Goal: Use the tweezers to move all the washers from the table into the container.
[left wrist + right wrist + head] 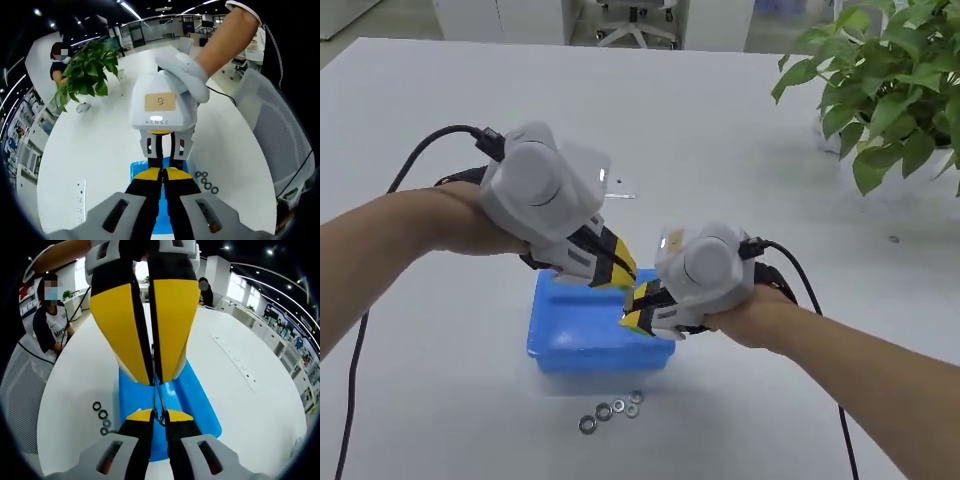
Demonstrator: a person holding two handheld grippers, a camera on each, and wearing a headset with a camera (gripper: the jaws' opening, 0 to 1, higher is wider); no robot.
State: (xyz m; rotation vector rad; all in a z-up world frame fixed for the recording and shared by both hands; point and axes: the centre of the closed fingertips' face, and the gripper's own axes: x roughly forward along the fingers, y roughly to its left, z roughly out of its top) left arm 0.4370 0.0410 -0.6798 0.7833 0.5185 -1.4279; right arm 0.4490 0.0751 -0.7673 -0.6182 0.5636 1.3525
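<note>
Tweezers (156,399) alignment, I think: I'm clamping left gripper (161,174) and right gripper (160,418) on them over container (556,326), squaring tips before reaching near-side washers (610,408).

The container (570,335) sits on the table (720,130). The washers (610,408) lie together on the table just before it, on the person's side. Above the container, the left gripper (618,272) and the right gripper (638,308) meet tip to tip, with the tweezers (158,405) between them. A potted plant (890,90) stands behind, at the far right.
</note>
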